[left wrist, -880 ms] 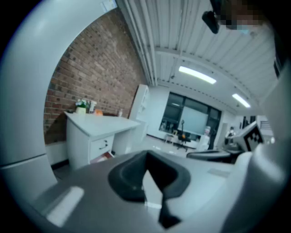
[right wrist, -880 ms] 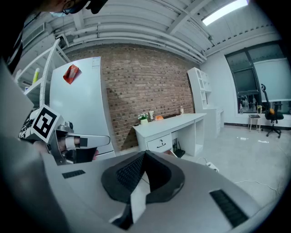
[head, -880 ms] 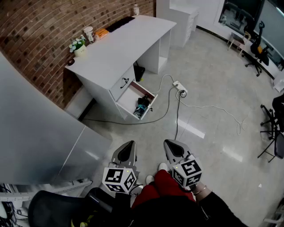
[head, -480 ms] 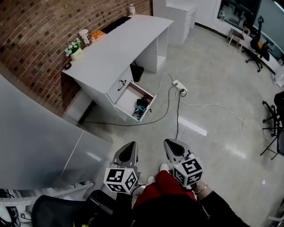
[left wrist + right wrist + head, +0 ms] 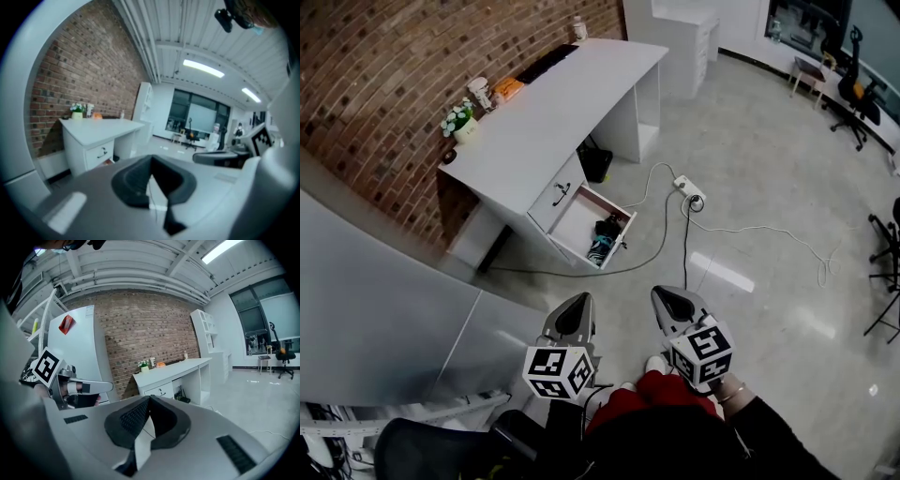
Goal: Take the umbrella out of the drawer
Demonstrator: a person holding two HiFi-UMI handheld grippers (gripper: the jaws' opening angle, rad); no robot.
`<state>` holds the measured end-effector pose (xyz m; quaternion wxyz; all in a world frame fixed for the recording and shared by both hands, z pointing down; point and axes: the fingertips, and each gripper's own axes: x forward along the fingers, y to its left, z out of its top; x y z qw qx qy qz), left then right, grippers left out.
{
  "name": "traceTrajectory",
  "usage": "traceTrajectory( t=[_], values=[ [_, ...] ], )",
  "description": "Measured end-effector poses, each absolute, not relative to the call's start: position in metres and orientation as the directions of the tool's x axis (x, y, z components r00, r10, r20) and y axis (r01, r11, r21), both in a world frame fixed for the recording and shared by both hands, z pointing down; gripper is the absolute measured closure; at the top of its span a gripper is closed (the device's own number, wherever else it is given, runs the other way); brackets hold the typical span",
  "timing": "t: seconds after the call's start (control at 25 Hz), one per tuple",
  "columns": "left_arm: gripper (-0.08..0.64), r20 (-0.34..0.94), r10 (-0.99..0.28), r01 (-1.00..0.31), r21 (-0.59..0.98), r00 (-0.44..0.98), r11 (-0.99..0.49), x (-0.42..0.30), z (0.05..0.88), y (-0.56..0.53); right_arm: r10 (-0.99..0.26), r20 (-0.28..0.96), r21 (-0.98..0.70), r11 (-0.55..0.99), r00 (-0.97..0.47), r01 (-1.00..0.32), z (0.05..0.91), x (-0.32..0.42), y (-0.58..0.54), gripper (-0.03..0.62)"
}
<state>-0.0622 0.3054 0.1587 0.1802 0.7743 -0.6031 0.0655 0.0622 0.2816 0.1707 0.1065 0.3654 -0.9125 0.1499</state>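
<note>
Umbrella: a dark folded bundle with a teal patch (image 5: 603,236), lying inside the open drawer at its right end; it is well ahead of both claws and neither touches it.
Drawer: the lower drawer (image 5: 574,217) is pulled out of the white desk, its front panel facing the claws; the rest of its white bottom is bare.
Upper drawer: pushed in, with a dark handle (image 5: 562,192), just beyond the open one.
Tabletop: white and long (image 5: 567,98), beyond the drawers and far ahead of the claws; a flower pot (image 5: 461,120), a cup (image 5: 478,90) and an orange item (image 5: 508,88) stand along its edge by the brick wall (image 5: 384,66).
Under the desk: a black bag (image 5: 597,161) sits in the knee space, beyond the drawer.
Floor: a power strip (image 5: 688,190) and a white cable (image 5: 769,232) lie ahead of the right claw, between it and the desk.
Left claw: (image 5: 575,309) clenched, the jaws meeting at the tip with nothing between them; it points toward the desk, tipped slightly down.
Right claw: (image 5: 668,304) also clenched and empty, just beside the left claw and pointing the same way.
</note>
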Motion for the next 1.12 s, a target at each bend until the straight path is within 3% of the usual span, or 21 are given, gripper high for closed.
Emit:
traceTrajectory(
  t=[0.52, 1.12],
  values=[
    [0.556, 0.334, -0.925, -0.981, 0.127, 0.182, -0.147, -0.077, 0.146, 0.274, -0.647, 0.272, -0.237, 0.673, -0.712, -0.701, 0.166, 0.076, 0.244, 0.594],
    [0.555, 0.39, -0.882, -0.961, 0.191, 0.263, -0.202, -0.11, 0.192, 0.176, -0.672, 0.339, -0.246, 0.613, -0.659, -0.751, 0.191, 0.044, 0.166, 0.594]
  ],
)
